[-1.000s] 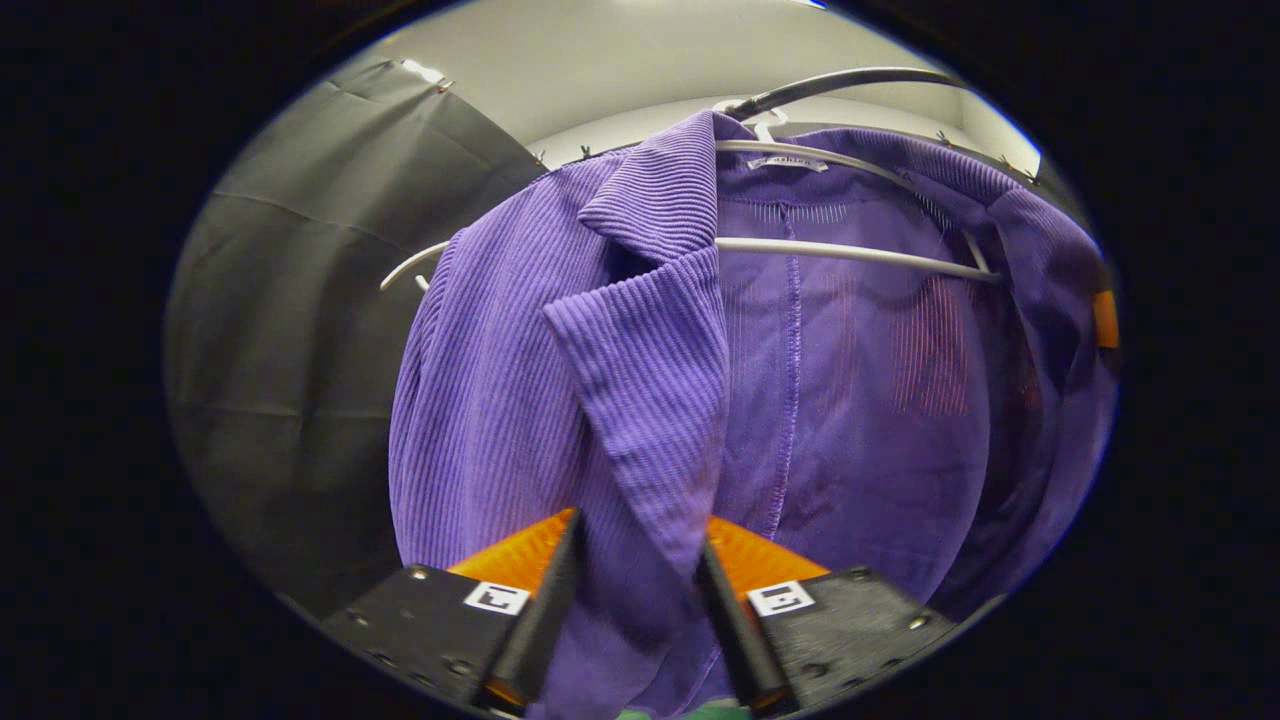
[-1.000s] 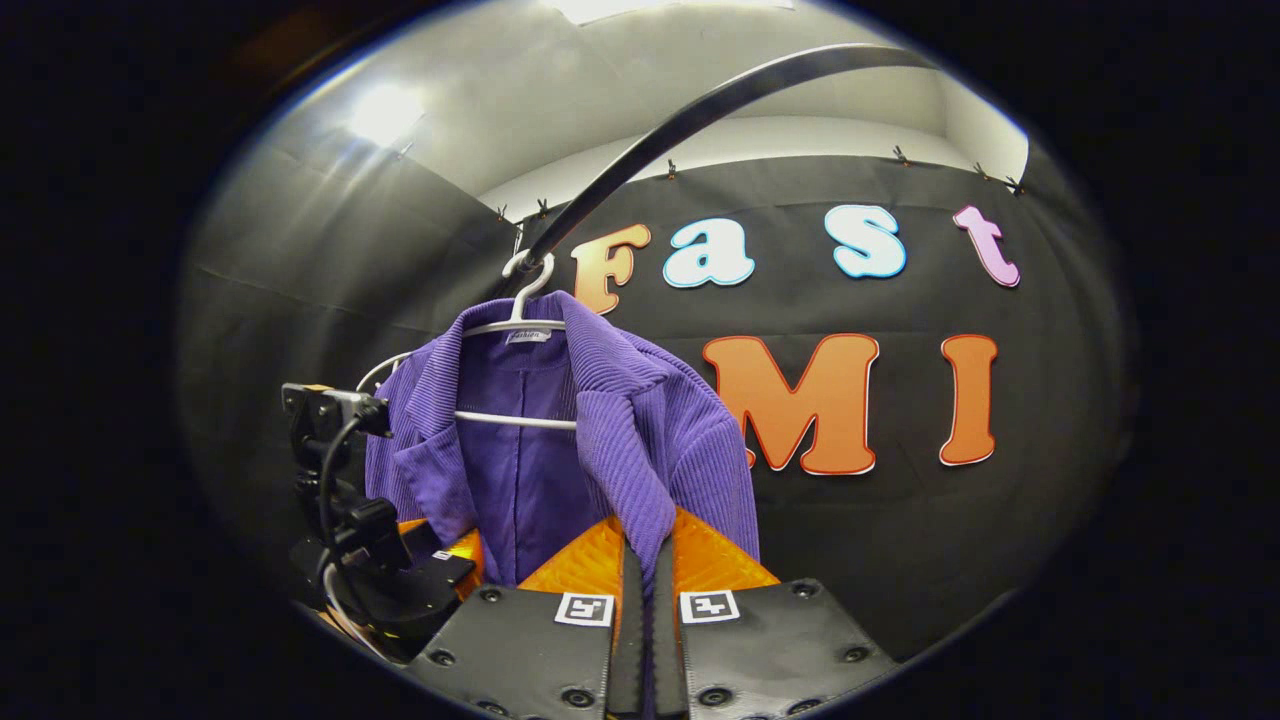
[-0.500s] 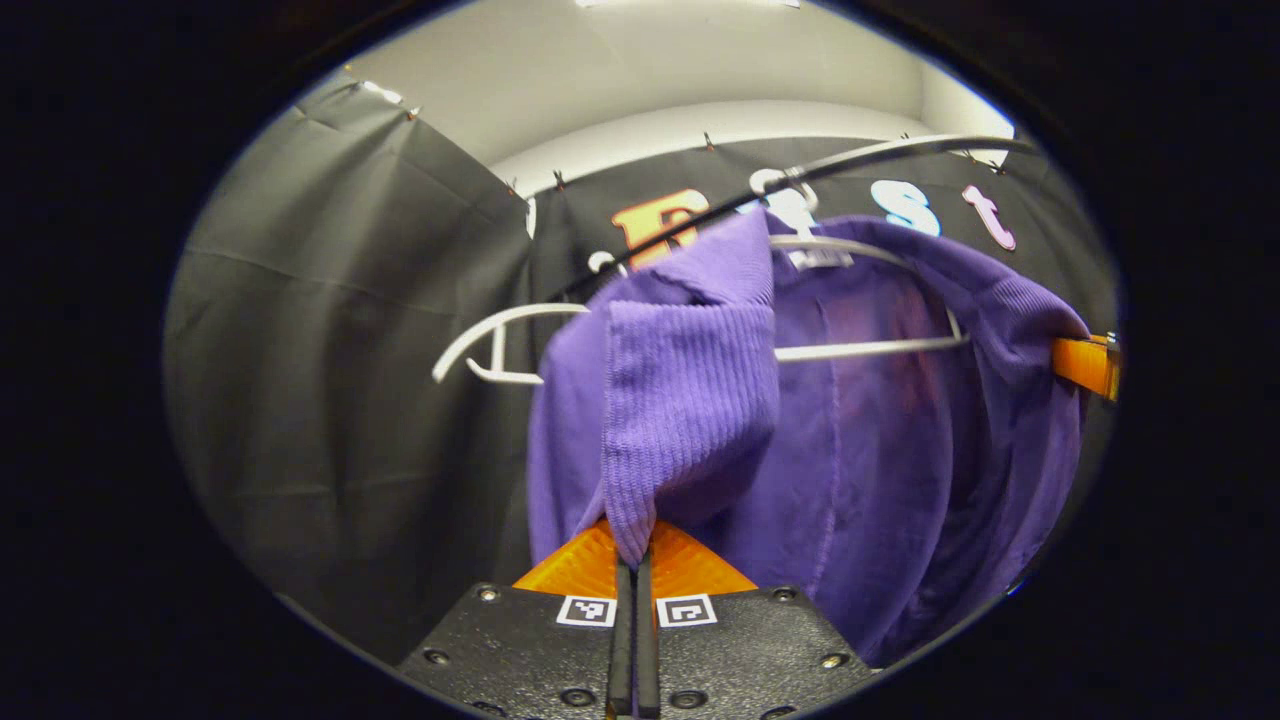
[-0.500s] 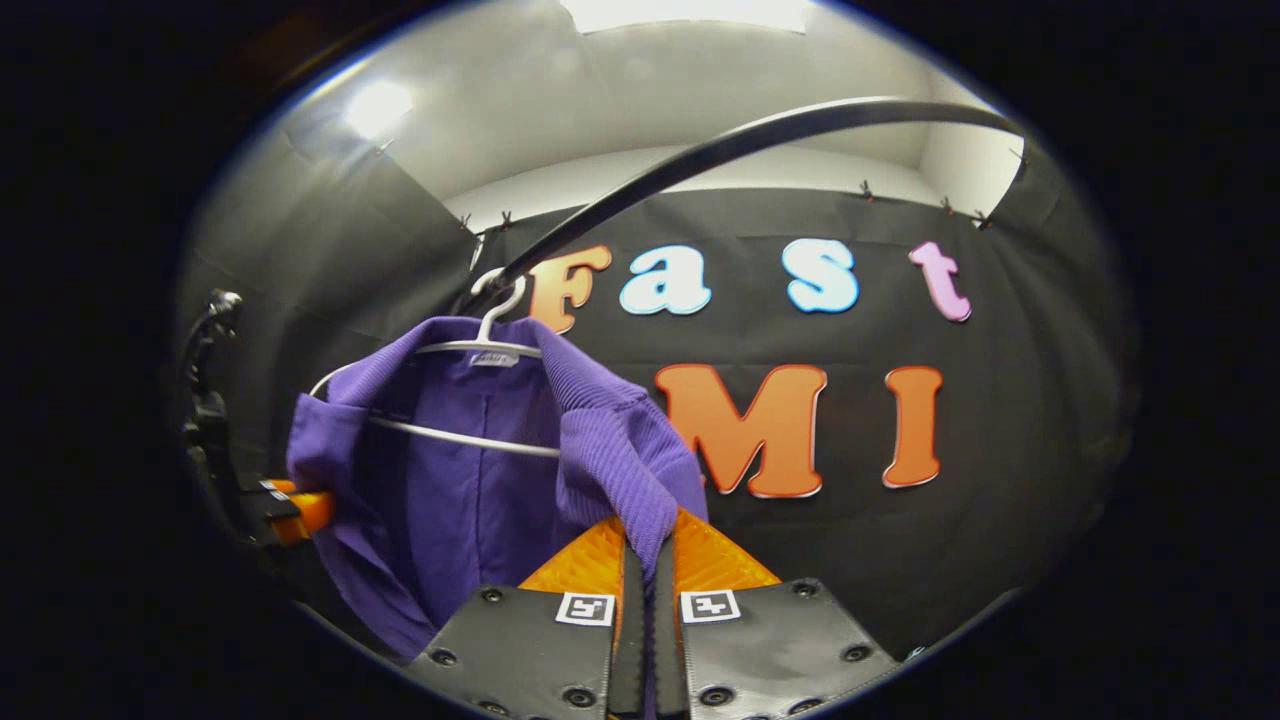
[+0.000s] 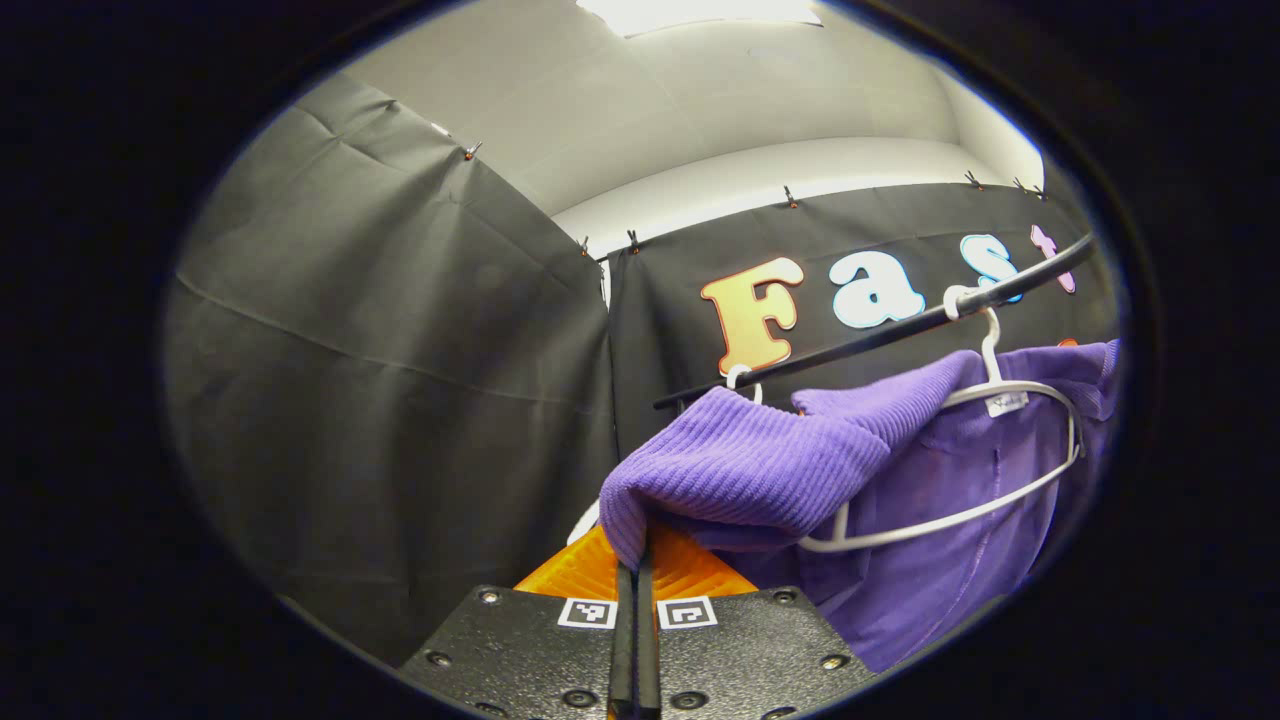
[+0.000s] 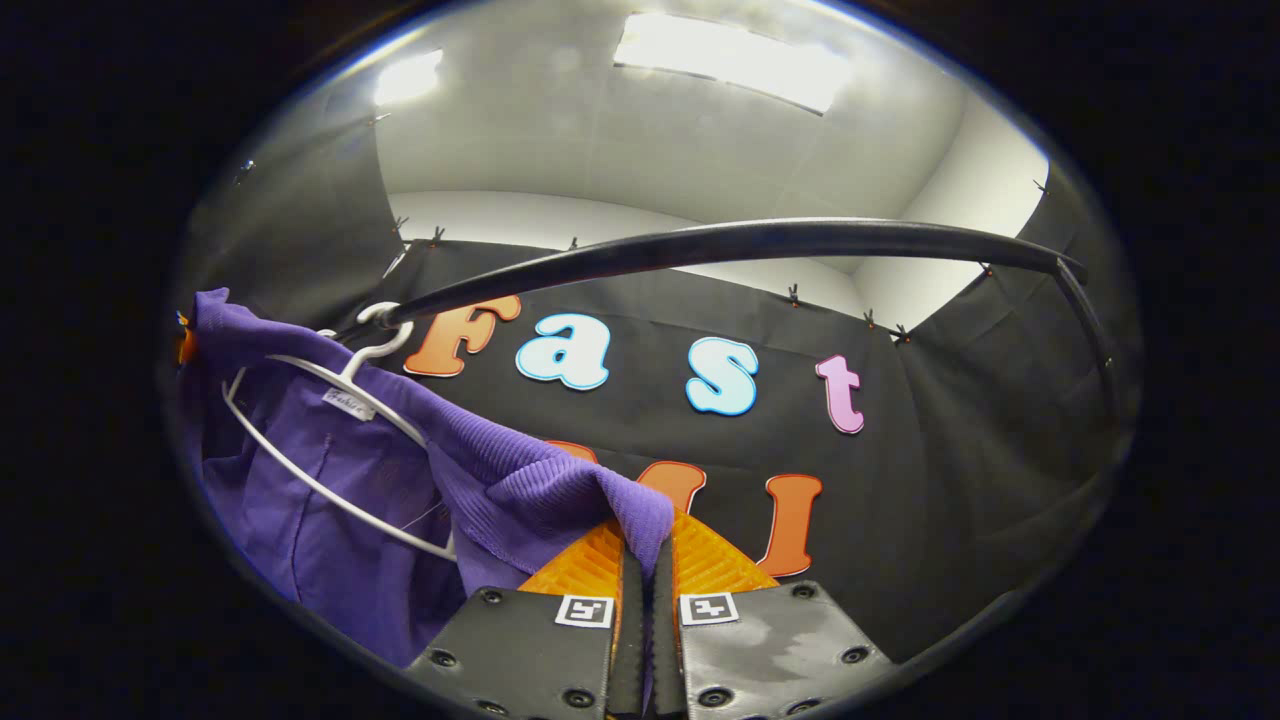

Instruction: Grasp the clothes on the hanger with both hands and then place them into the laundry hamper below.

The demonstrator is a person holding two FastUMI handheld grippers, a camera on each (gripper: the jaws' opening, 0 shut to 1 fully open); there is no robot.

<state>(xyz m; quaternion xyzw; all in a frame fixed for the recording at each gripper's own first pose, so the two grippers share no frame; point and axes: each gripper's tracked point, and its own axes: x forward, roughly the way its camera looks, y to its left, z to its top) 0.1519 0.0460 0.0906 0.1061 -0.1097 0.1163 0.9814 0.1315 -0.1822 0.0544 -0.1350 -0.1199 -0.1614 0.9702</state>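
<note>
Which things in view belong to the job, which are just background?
Job:
purple jacket
white hanger
left gripper, shut on the jacket
right gripper, shut on the jacket

Background:
black clothes rail
ceiling light

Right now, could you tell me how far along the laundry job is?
Done: both grippers, left and right, are clamped on the purple ribbed jacket. In hand: it is spread off the white wire hanger, which hangs on the black rail. Left: lowering it into the hamper.
</note>
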